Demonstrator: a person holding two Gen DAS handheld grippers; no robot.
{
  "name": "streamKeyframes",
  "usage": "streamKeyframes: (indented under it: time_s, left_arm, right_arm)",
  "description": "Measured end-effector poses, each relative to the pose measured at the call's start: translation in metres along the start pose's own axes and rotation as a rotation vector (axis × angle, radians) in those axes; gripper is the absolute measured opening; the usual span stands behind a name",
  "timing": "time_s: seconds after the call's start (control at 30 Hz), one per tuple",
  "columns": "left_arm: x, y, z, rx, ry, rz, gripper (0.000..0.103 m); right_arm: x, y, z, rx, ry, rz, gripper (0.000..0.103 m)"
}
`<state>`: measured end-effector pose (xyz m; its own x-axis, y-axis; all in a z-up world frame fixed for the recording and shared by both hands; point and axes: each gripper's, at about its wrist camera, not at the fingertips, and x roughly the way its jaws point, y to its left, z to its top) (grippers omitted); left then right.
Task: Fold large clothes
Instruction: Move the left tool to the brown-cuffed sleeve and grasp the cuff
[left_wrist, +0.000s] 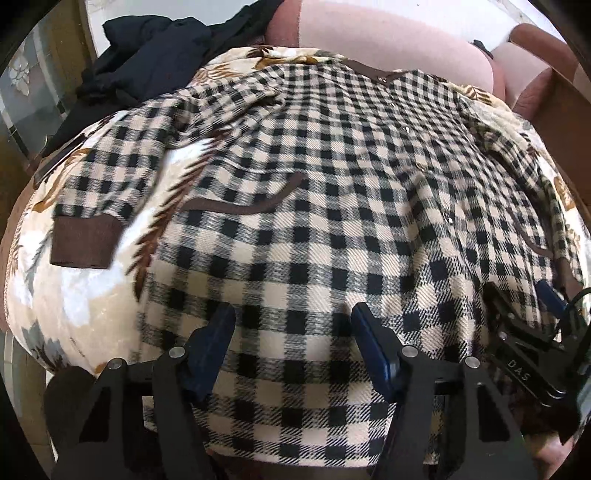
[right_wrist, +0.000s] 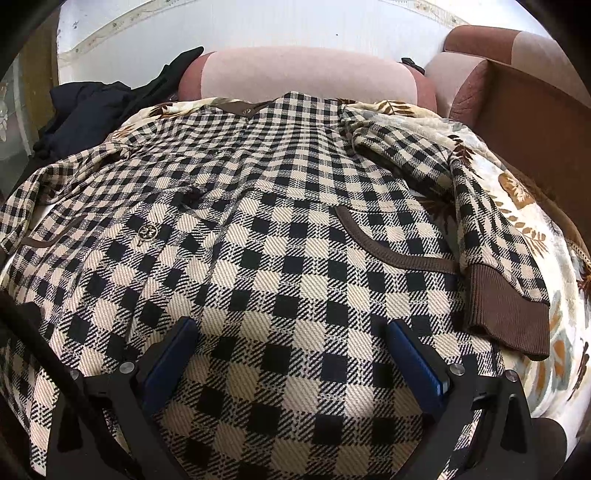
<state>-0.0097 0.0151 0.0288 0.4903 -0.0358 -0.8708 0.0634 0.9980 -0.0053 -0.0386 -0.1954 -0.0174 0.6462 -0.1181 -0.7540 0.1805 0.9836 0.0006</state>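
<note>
Checked jacket (left_wrist: 332, 206) lies spread flat, filling mid-frame, on a floral blanket (left_wrist: 74, 295) over a pink sofa (right_wrist: 310, 74). Dark clothing (left_wrist: 147, 55) is heaped upper left. Left gripper (left_wrist: 293, 325) and right gripper (right_wrist: 291, 343) both gape wide above the hem, holding nothing.

The checked jacket (left_wrist: 332, 206) runs off the bottom edge of the left wrist view, its hem unseen; in the right wrist view its hem and left sleeve are likewise cut by the frame; the leaf-print blanket (left_wrist: 74, 295) lies mostly hidden beneath it; the right tool (left_wrist: 524, 314) shows only partly at the left view's right edge, too cut off to tell how its jaws stand; the dark garment (right_wrist: 85, 110) is bunched, its kind unclear; a small dark object (right_wrist: 412, 63) on the sofa back (right_wrist: 306, 74) is too small to identify.
</note>
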Motion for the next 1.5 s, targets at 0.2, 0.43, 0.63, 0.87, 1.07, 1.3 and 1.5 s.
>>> streamKeyframes:
  time_s: [0.2, 0.43, 0.63, 0.87, 1.07, 1.3, 1.5]
  left_arm:
    - [-0.024, 0.061, 0.023, -0.090, -0.066, 0.025, 0.068]
    - [-0.008, 0.182, 0.052, -0.295, -0.065, 0.066, 0.071]
    - [0.023, 0.236, 0.055, -0.359, -0.057, -0.003, 0.071]
    - [0.038, 0.234, 0.075, -0.313, 0.021, -0.145, 0.009]
    - [0.010, 0.288, 0.130, -0.273, -0.084, 0.138, 0.009]
    - [0.011, 0.357, 0.182, -0.437, -0.118, 0.156, 0.023]
    - [0.008, 0.389, 0.144, -0.630, -0.161, 0.088, 0.059]
  right_arm:
    - [0.000, 0.000, 0.000, 0.001, -0.001, -0.003, 0.103]
    - [0.000, 0.001, -0.001, 0.002, 0.000, -0.006, 0.103]
    - [0.001, 0.001, -0.001, -0.002, 0.005, -0.012, 0.103]
    - [0.001, 0.002, 0.001, -0.009, 0.024, -0.020, 0.103]
    - [0.002, 0.002, 0.002, -0.012, 0.035, -0.026, 0.103]
    - [0.003, 0.005, 0.004, -0.005, 0.046, -0.048, 0.103]
    - [0.003, 0.005, 0.005, -0.007, 0.047, -0.049, 0.103]
